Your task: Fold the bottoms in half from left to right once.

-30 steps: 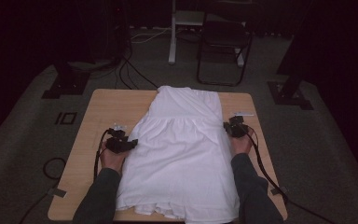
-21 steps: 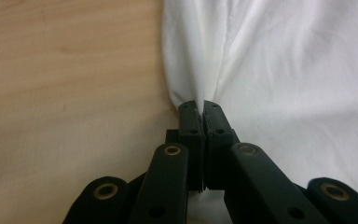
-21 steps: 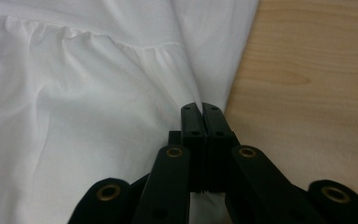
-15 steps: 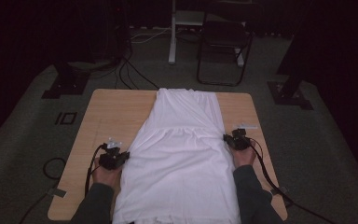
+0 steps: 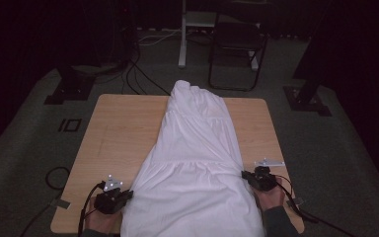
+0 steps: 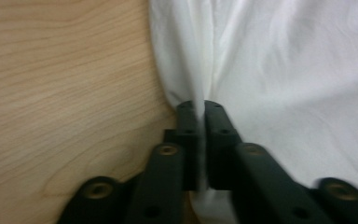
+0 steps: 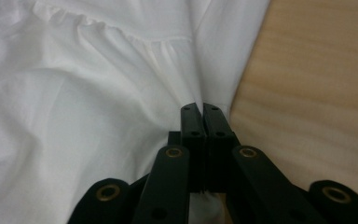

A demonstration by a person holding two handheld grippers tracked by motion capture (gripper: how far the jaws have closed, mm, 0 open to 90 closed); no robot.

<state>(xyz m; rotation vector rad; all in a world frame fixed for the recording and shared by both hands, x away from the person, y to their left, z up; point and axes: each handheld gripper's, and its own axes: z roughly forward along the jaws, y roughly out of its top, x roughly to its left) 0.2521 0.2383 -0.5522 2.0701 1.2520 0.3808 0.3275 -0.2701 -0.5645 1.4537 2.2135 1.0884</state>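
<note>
While white dress (image 5: 197, 163) lies between, left gripper (image 5: 121, 196), right gripper (image 5: 252, 177) pinch its edges.

White garment (image 5: 197, 163) is soft matt cloth, gathered seams; desk (image 5: 123, 133) pale smooth wood grain; left tool (image 6: 199, 108) matt black plastic

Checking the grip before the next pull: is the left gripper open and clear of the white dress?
No: the left gripper is shut on the white dress, pinching a fold at its edge.
</note>
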